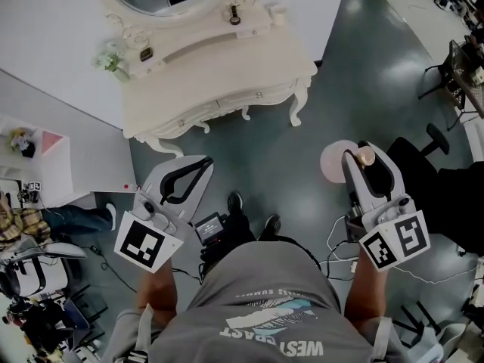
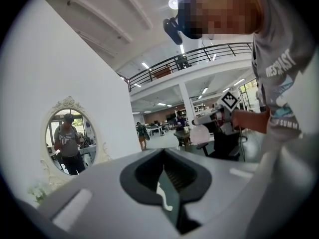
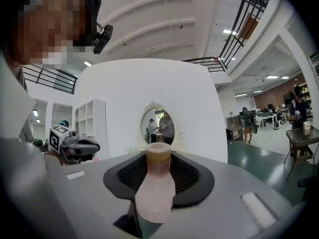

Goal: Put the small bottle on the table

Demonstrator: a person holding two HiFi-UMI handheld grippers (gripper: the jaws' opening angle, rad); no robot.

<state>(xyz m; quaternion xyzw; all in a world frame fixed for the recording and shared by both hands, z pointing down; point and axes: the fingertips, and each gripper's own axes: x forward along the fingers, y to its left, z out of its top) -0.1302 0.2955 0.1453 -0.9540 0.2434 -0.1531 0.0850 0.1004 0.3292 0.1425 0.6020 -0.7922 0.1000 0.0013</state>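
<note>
The small bottle (image 1: 338, 162) is pink with a tan cap, and my right gripper (image 1: 361, 151) is shut on it, holding it out level over the green floor. In the right gripper view the bottle (image 3: 155, 188) stands between the black pads with its cap toward the oval mirror (image 3: 157, 126). My left gripper (image 1: 203, 162) is shut with nothing in it; its tips (image 2: 163, 153) meet. The white dressing table (image 1: 227, 59) stands ahead of both grippers, a short way beyond them. Each gripper shows in the other's view: the right gripper (image 2: 222, 113) and the left gripper (image 3: 75, 146).
On the table top are a small bunch of flowers (image 1: 110, 55), a dark small item (image 1: 145, 54) and another by the mirror (image 1: 234, 13). A white shelf unit (image 1: 45, 157) stands at the left. Black chairs (image 1: 423, 157) and floor cables are at the right.
</note>
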